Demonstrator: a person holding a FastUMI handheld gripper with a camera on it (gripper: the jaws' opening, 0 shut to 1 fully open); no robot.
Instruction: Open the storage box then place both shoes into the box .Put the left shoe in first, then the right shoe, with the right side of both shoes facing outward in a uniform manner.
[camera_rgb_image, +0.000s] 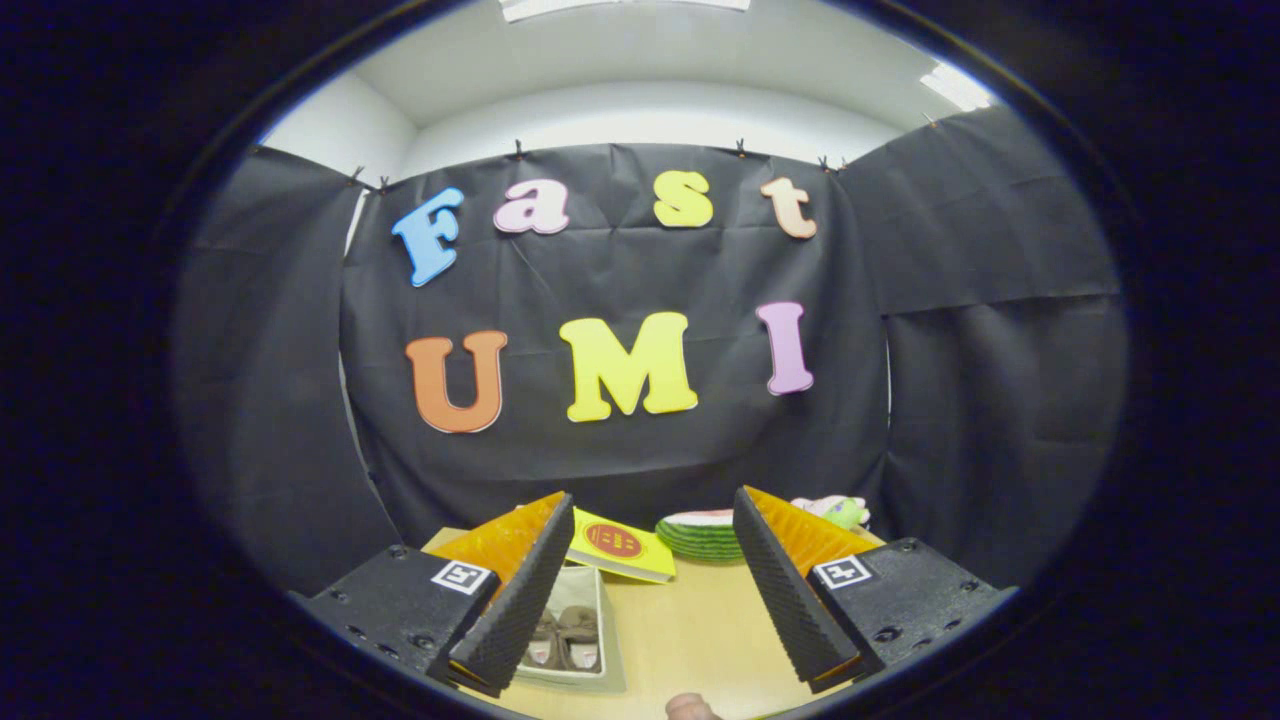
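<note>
The gripper (655, 590) hangs above the table (690, 630) with its fingers spread wide and nothing between them but bare tabletop. Down at about 7 o'clock from the gap, the storage box (600, 625) sits just beside the left finger, and that finger covers its near left corner and left wall. Inside it, a pair of brown shoes (565, 640) lies side by side; toes and heels are hard to sort out at this size, and the finger cuts off part of the left one. Whether the box has a lid on or off cannot be told from here.

Beyond the fingers, at around 11 o'clock, a yellow book (625, 545) rests on the table, its left end hidden behind the left fingertip. At 12 to 1 o'clock a watermelon-patterned stack of plates (700, 535) stands near the far table edge, its right side hidden by the right finger. Past that finger, a small pink and green toy (838, 511) peeks over the top, mostly covered.

At 6 o'clock, a rounded fingertip (690, 708) of the person pokes in, cut off below.

Open tabletop runs between the fingers up to the book and plates; the far edge meets the booth wall close behind them
</note>
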